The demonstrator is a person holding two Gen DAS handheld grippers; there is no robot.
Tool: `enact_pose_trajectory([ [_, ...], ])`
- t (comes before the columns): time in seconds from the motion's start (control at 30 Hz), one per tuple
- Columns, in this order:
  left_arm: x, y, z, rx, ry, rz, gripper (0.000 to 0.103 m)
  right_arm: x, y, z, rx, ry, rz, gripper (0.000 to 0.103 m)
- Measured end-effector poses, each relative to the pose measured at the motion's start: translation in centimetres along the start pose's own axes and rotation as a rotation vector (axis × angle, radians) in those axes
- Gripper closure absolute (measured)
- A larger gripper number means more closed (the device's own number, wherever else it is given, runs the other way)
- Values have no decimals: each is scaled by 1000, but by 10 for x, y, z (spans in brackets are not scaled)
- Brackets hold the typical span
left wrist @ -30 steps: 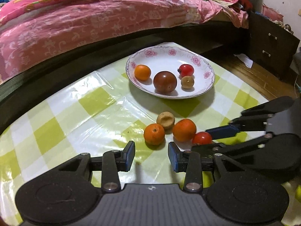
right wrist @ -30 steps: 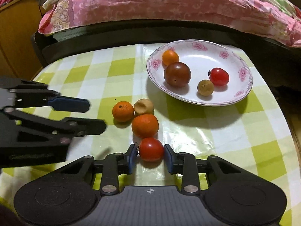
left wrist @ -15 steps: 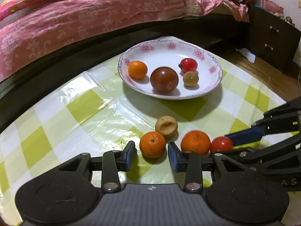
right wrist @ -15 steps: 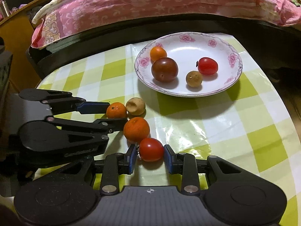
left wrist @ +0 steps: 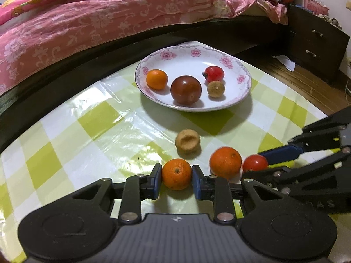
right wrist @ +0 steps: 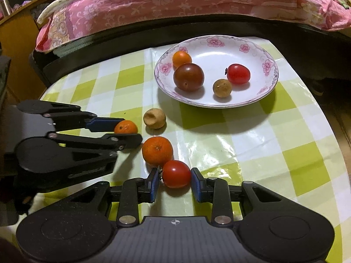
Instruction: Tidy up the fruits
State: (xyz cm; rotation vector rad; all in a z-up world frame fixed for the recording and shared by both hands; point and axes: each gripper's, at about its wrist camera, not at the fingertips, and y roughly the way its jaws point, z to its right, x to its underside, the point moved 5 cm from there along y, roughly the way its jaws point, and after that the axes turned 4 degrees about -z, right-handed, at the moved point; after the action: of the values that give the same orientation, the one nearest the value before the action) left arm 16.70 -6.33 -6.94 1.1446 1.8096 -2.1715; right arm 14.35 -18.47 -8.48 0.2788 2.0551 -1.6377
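Note:
A flowered white plate point(left wrist: 243, 70) point(right wrist: 271, 74) holds a small orange, a dark tomato point(left wrist: 186, 90), a red tomato and a brown round fruit. On the checked cloth lie a small orange point(left wrist: 176, 174) point(right wrist: 126, 127), a bigger orange point(left wrist: 225, 162) point(right wrist: 157, 151), a brown dented fruit point(left wrist: 187, 141) point(right wrist: 154, 118) and a red tomato point(left wrist: 255, 163) point(right wrist: 176, 174). My left gripper point(left wrist: 176, 180) has its pads against both sides of the small orange. My right gripper point(right wrist: 175, 184) straddles the red tomato, with small gaps at the pads.
A bed with a pink floral quilt point(left wrist: 87, 22) runs along the far side of the table. A dark drawer cabinet point(left wrist: 316, 43) stands at the right. The table edge point(right wrist: 333, 131) drops off to the right of the plate.
My left gripper moved forward and closed its pads onto the small orange. My right gripper stayed around the red tomato with little change.

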Motion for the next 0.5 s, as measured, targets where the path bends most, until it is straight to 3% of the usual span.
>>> enact_pose_trajectory([
  [0.3, 22, -17, 11, 45, 35, -47, 66, 8, 0, -8, 17, -55, -11, 76],
  [0.5, 29, -14, 15, 28, 62, -47, 66, 7, 1, -8, 19, -59, 1, 75],
])
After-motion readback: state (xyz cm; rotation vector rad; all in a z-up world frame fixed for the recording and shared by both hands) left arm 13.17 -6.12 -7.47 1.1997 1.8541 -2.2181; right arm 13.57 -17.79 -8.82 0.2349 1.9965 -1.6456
